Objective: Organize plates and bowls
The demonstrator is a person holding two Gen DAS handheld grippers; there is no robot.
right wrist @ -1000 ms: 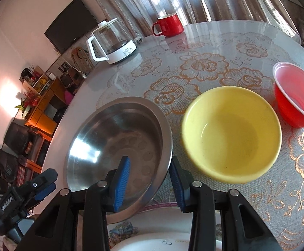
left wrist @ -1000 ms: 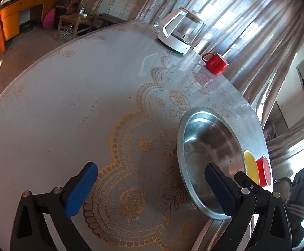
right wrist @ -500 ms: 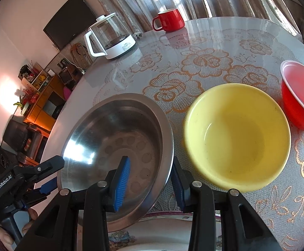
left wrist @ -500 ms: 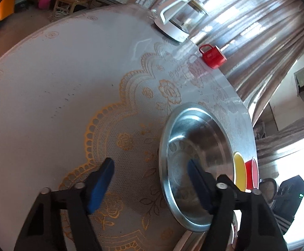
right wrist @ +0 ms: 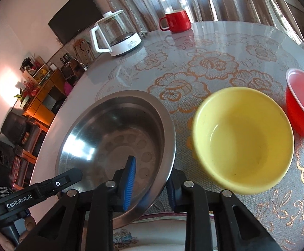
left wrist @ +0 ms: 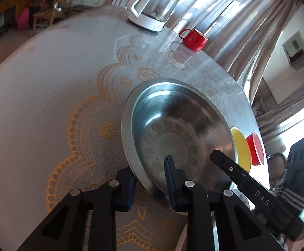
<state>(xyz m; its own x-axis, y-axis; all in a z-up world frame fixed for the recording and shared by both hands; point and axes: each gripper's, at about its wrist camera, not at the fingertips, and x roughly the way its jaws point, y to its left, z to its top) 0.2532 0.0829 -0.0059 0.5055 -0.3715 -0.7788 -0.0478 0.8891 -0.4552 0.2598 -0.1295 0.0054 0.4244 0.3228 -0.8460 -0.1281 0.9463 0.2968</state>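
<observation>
On the table, both grippers closing onto steel bowl rim, left gripper, right gripper, yellow bowl just beside.

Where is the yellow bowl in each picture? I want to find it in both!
Left wrist view: the yellow bowl is a thin yellow sliver at the right, peeking out behind the far rim of the steel bowl.
Right wrist view: the yellow bowl is big and plain, right of centre, beside the steel bowl.
Shared landmark: the red mug at the table's far edge, by the curtain.
</observation>
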